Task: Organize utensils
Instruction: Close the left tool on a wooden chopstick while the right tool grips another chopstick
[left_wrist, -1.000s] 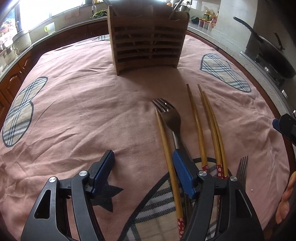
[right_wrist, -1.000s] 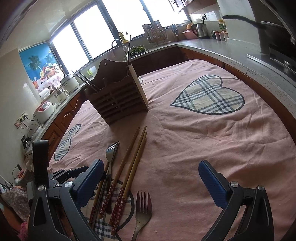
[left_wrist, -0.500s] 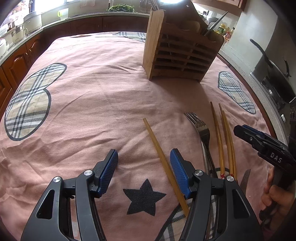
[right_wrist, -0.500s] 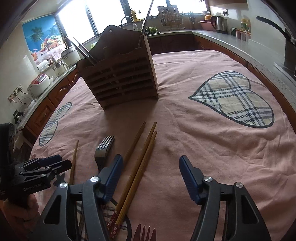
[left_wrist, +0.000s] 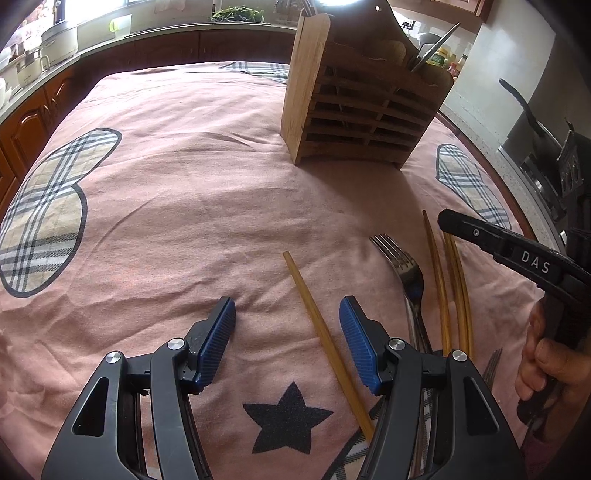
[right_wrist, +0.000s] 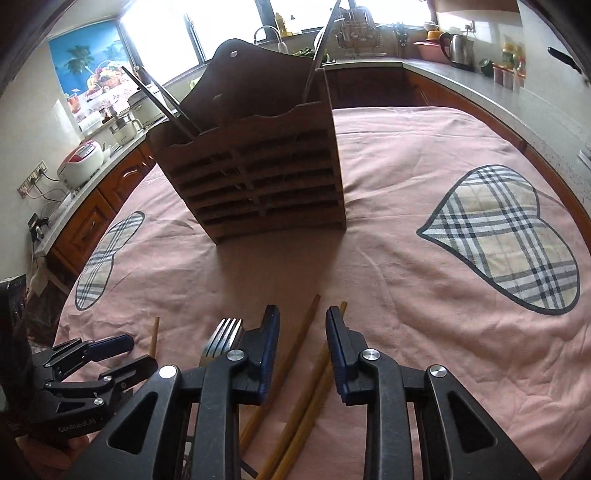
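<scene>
Kitchen w/ pink cloth (left_wrist: 184, 184); left fingers (left_wrist: 216, 341) apart, empty; right fingers (right_wrist: 338, 343) closing round chopsticks (right_wrist: 314, 376).

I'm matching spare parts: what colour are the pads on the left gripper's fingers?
Dark blue, ribbed, on black fingers; the left wrist view shows them best.

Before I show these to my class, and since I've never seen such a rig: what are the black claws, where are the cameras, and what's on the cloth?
Each claw is a hand-held gripper with a camera looking along its two fingers. One picture comes from the left gripper, the other from the right gripper; each also glimpses the other, held by a hand. On the pink cloth stand a wooden holder with lone chopstick, a fork and more chopsticks lying before it. The left gripper is open around the lone chopstick without touching it. The right gripper's jaws are closing around chopsticks; nothing is gripped yet.
</scene>
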